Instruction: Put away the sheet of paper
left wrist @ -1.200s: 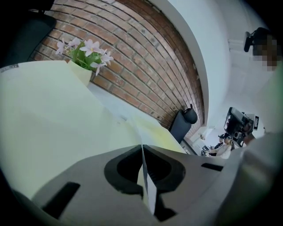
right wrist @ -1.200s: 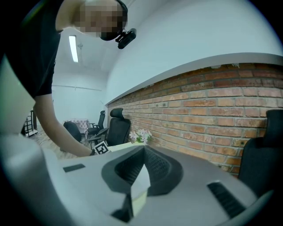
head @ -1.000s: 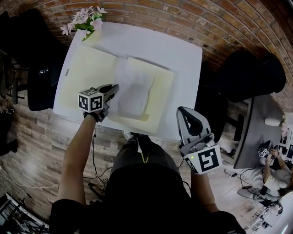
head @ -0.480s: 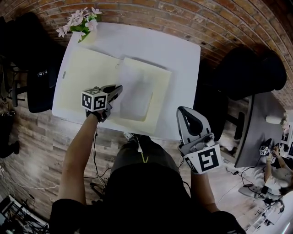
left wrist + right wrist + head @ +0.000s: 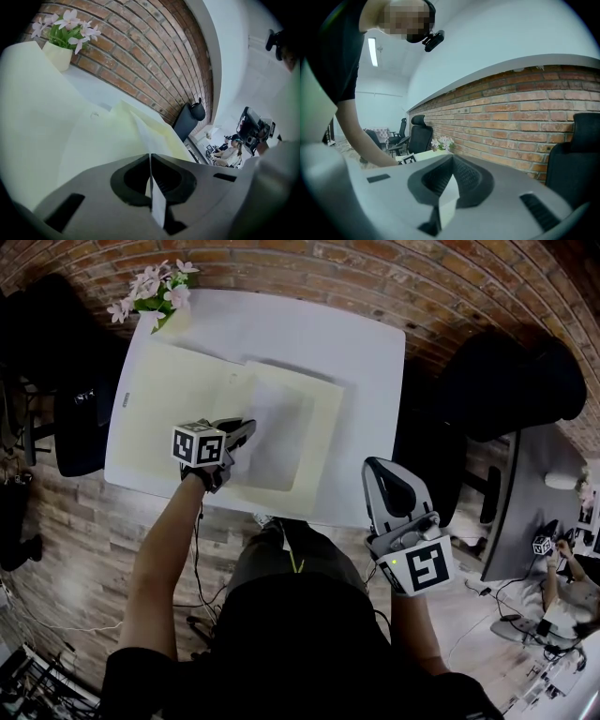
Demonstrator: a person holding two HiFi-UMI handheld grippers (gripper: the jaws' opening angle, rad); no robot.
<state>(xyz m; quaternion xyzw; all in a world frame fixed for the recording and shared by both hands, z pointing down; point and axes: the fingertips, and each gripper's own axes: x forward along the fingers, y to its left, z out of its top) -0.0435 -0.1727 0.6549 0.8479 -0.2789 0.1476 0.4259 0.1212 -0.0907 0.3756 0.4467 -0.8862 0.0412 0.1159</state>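
A pale yellow folder (image 5: 169, 395) lies open on the white table (image 5: 366, 343). A white sheet of paper (image 5: 279, 432) rests over the folder's right half. My left gripper (image 5: 246, 427) is shut on the sheet's near left edge. In the left gripper view the thin sheet (image 5: 142, 135) runs edge-on between the closed jaws of the left gripper (image 5: 151, 158), with the folder (image 5: 47, 108) spread beyond. My right gripper (image 5: 378, 468) hangs off the table's front right corner, shut and holding nothing. The right gripper (image 5: 451, 159) points level along the brick wall.
A pot of pink flowers (image 5: 150, 292) stands at the table's far left corner. Black office chairs (image 5: 511, 390) sit right and left of the table. A brick wall (image 5: 450, 287) runs behind. A second desk (image 5: 530, 493) with a person is at the right.
My left gripper has slid to the right with the sheet's edge, and the sheet lies flatter over the folder's right half. The right gripper has stayed still.
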